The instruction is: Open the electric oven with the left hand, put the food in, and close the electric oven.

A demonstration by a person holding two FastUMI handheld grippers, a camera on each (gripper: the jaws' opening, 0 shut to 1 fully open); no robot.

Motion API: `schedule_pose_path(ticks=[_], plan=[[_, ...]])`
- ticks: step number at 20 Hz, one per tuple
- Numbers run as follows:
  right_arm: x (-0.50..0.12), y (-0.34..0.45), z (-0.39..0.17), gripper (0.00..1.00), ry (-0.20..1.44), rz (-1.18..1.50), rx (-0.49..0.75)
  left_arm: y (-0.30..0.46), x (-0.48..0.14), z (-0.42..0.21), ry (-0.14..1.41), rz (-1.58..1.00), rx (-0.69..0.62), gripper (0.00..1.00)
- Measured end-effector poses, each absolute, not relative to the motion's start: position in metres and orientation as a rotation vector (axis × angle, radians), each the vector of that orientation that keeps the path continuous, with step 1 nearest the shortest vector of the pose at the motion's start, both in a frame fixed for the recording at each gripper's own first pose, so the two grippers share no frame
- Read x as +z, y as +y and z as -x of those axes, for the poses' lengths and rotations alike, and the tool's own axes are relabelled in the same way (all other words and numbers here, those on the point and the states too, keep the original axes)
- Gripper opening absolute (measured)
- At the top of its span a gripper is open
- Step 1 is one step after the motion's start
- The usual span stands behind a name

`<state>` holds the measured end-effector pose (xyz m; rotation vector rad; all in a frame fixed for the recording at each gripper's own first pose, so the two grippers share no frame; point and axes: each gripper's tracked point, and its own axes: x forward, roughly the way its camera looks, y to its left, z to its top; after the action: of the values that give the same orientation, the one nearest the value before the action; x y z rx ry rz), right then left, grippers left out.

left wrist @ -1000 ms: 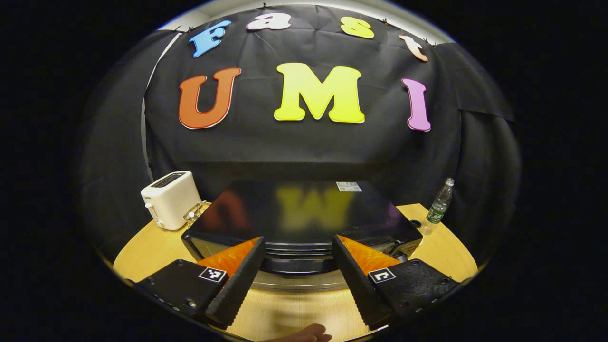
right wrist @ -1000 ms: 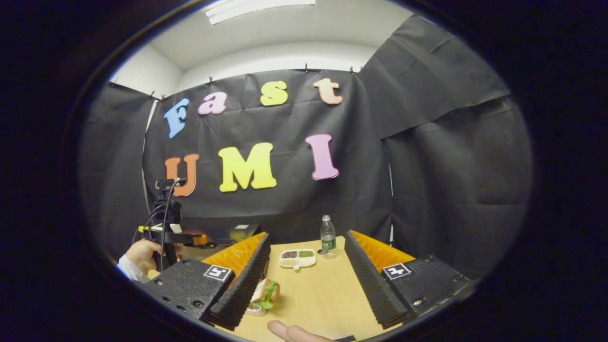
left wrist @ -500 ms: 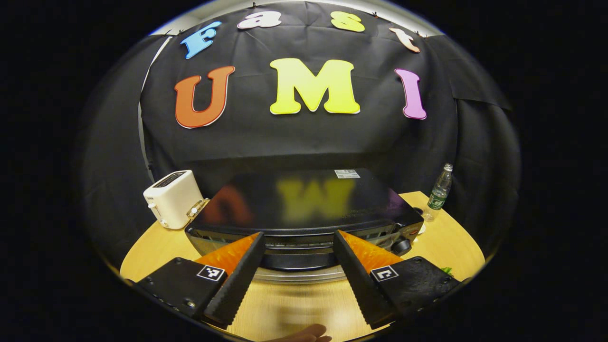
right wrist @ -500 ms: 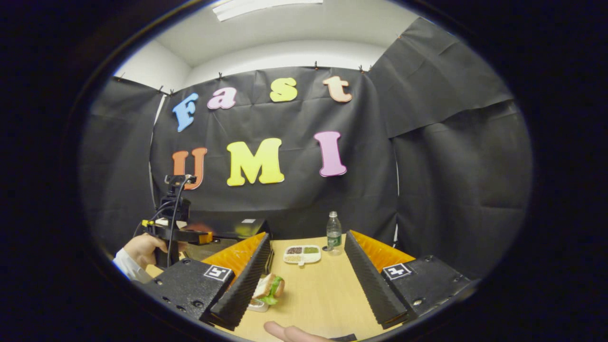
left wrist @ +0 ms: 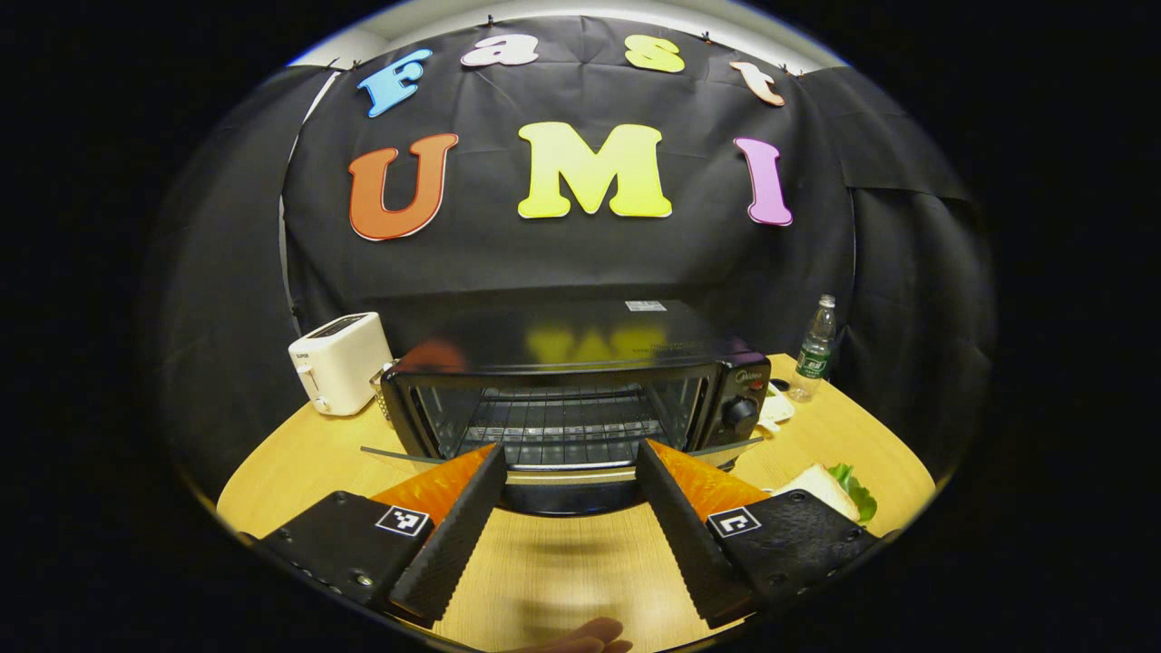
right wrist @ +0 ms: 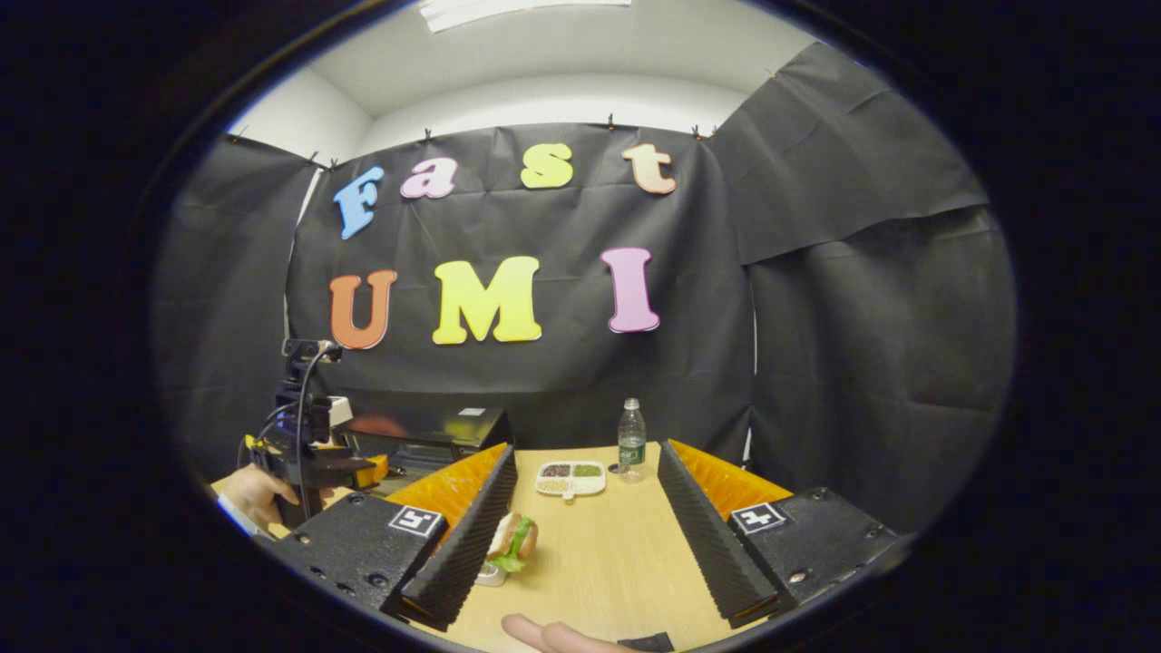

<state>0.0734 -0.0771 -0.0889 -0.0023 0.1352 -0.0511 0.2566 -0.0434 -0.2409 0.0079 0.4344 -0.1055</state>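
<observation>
Your left gripper hung spread wide in front of the electric oven, its fingers flanking the door handle without pressing it. The door lay swung down toward you, and the wire rack inside stood bare and waiting. In the left gripper view the oven filled twelve o'clock, with the toaster out at ten and the water bottle at two.

Your right gripper was parted too, gripping nothing. The sandwich sat on the table just inside its left finger, around seven o'clock in the right gripper view; the same sandwich peeked in at four o'clock in the left gripper view.

That sandwich looked soft and loose-stacked to me, bread over lettuce, so I'd have pinched it across the bread faces, gently, low enough to trap every layer. Squeeze hard and it would have squashed or shed filling. The door, by contrast, looked stiff and hinged; the handle bar was the place to take it for closing.
</observation>
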Motion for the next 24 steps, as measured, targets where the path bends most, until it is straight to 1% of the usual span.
schedule_pose_path(ticks=[6, 14, 19, 22, 24], plan=[[-0.100, -0.072, -0.073, 0.96, 0.167, 0.014, -0.048, -0.043, -0.268, -0.216, 0.429, 0.010, -0.097, 0.96], [-0.114, -0.071, -0.077, 0.96, 0.195, 0.014, -0.050, -0.042, -0.299, -0.189, 0.387, 0.007, -0.079, 0.96], [-0.124, -0.069, -0.080, 0.96, 0.220, -0.002, -0.048, -0.046, -0.328, -0.171, 0.449, -0.008, -0.084, 0.95], [-0.127, -0.058, -0.081, 0.96, 0.235, 0.007, -0.021, -0.047, -0.343, -0.166, 0.497, 0.009, -0.083, 0.96], [-0.128, -0.052, -0.081, 0.96, 0.241, 0.016, -0.006, -0.047, -0.351, -0.163, 0.532, 0.023, -0.080, 0.94]])
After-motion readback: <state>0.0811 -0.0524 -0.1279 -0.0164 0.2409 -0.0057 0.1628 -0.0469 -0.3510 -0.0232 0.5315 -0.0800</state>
